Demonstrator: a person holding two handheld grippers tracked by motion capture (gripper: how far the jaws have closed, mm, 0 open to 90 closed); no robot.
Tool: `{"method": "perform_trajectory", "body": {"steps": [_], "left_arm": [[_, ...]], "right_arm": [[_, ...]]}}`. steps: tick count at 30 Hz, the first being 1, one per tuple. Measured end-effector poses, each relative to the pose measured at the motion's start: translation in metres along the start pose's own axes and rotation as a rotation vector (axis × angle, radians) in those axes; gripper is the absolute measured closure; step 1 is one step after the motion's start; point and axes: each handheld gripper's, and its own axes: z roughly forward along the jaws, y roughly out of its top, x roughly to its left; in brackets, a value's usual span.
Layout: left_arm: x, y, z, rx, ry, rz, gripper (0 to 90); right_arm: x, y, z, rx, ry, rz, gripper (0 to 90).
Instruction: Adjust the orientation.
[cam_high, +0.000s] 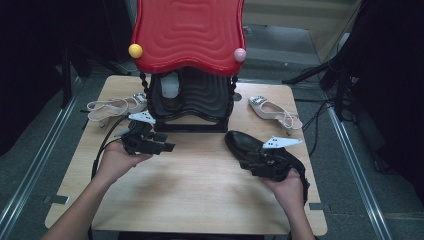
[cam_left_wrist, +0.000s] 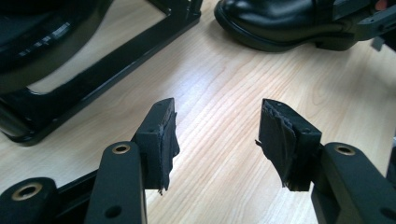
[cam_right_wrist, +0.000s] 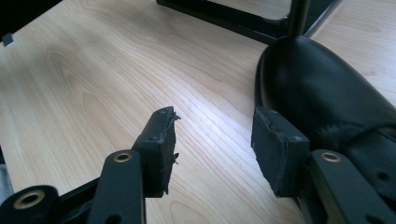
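A black leather shoe (cam_high: 245, 145) lies on the wooden table (cam_high: 200, 190), toe toward the rack. My right gripper (cam_high: 252, 161) is at the shoe's near side. In the right gripper view the right gripper (cam_right_wrist: 212, 135) is open over bare wood. Its right pad (cam_right_wrist: 278, 154) is close beside the black shoe (cam_right_wrist: 327, 88). Left of centre, my left gripper (cam_high: 162, 143) sits in front of the rack. The left gripper (cam_left_wrist: 217, 126) is open with nothing between its jaws, and the black shoe (cam_left_wrist: 280, 18) lies ahead of it.
A shoe rack with a red wavy top (cam_high: 187, 35) and a black base (cam_high: 190, 127) stands at the back centre, with something white (cam_high: 170, 87) inside. A beige heeled sandal (cam_high: 112, 106) lies to its left and a white slingback heel (cam_high: 275, 111) to its right.
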Motion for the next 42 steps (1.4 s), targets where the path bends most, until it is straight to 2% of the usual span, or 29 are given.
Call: {"method": "perform_trajectory", "body": {"steps": [13, 24, 28, 32, 38, 42], "left_arm": [[0.001, -0.007, 0.017, 0.037, -0.017, 0.007, 47.6], [0.002, -0.005, 0.024, 0.052, -0.025, 0.02, 47.6], [0.003, -0.005, 0.023, 0.05, -0.024, 0.018, 47.6], [0.002, -0.005, 0.023, 0.046, -0.024, 0.017, 47.7], [0.002, -0.007, 0.023, 0.044, -0.023, 0.016, 47.9], [0.002, -0.009, 0.022, 0.041, -0.023, 0.009, 47.8]], "right_arm": [[-0.014, -0.016, -0.03, -0.001, -0.08, 0.04, 53.6], [-0.019, -0.025, -0.059, -0.017, -0.105, 0.065, 57.6], [-0.025, -0.031, -0.067, 0.006, -0.153, 0.08, 57.2], [-0.03, -0.035, -0.061, 0.048, -0.175, 0.091, 56.9], [-0.027, -0.026, -0.039, 0.092, -0.179, 0.065, 56.1], [-0.03, -0.021, -0.027, 0.116, -0.184, 0.079, 57.8]]}}
